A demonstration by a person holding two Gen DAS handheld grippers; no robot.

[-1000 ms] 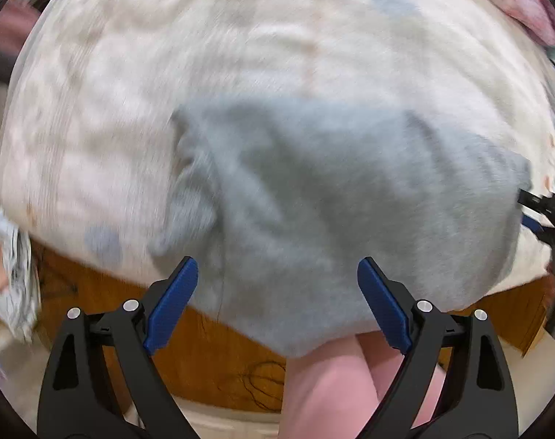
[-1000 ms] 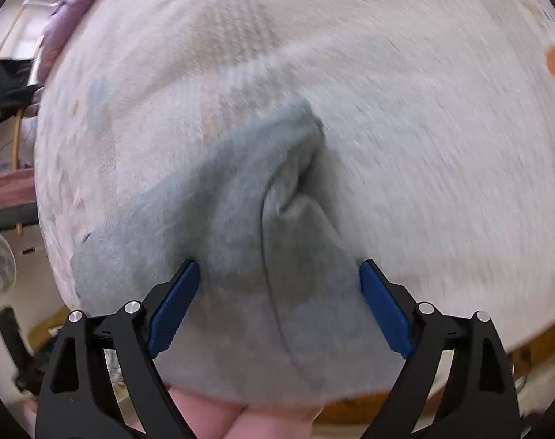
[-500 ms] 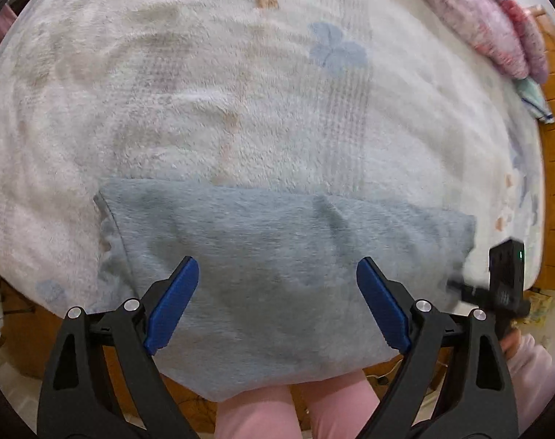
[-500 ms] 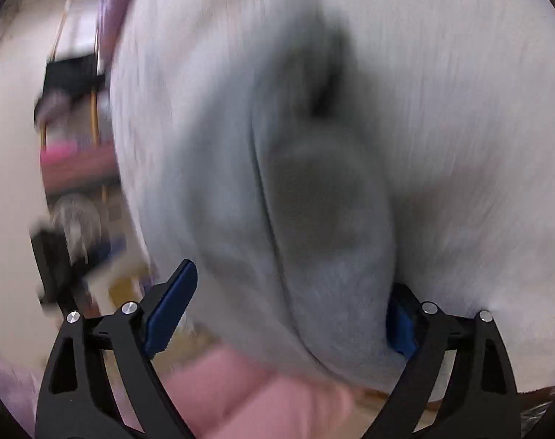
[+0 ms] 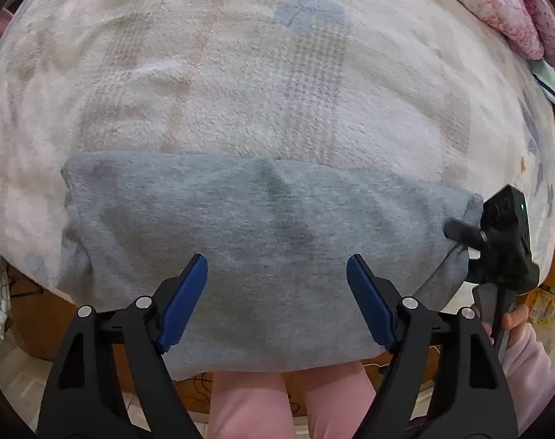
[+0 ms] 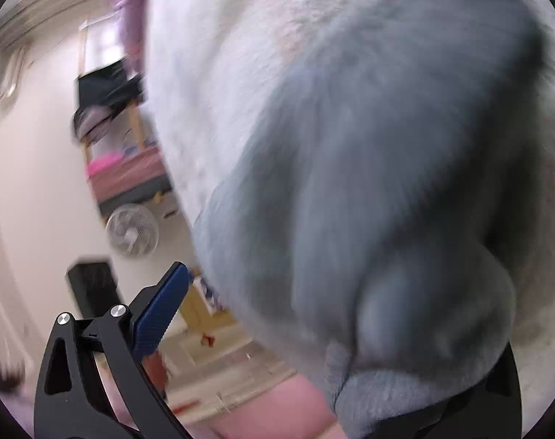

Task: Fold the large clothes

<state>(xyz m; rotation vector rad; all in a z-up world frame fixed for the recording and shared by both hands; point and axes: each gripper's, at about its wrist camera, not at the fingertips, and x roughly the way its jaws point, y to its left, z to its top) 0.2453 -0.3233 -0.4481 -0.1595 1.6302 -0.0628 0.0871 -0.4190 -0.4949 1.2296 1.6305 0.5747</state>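
A grey garment [image 5: 248, 234] lies folded into a long band on the white fleece blanket [image 5: 241, 84], near the bed's front edge. My left gripper [image 5: 276, 261] points straight down over the band's front half; its jaws are closing, with both blue pads still clear of the cloth. My right gripper [image 5: 460, 232] is at the garment's right end. In the blurred right wrist view the grey garment [image 6: 369, 183] fills the frame, and my right gripper [image 6: 277, 274] is opening wide. Its left pad [image 6: 160, 311] is free; cloth drapes over and hides the right finger.
A pink quilt [image 5: 497, 3] is bunched at the bed's far right corner. The wooden bed frame [image 5: 40, 314] and the person's pink-clad legs [image 5: 248, 398] are just below the garment. Beyond the bed stand a floor fan [image 6: 131, 232] and cluttered shelves [image 6: 131, 168].
The garment now lies flatter, as one long band. My right gripper has dropped to its right end and tipped toward level, with cloth over its right finger. My left gripper has shifted across the bed.
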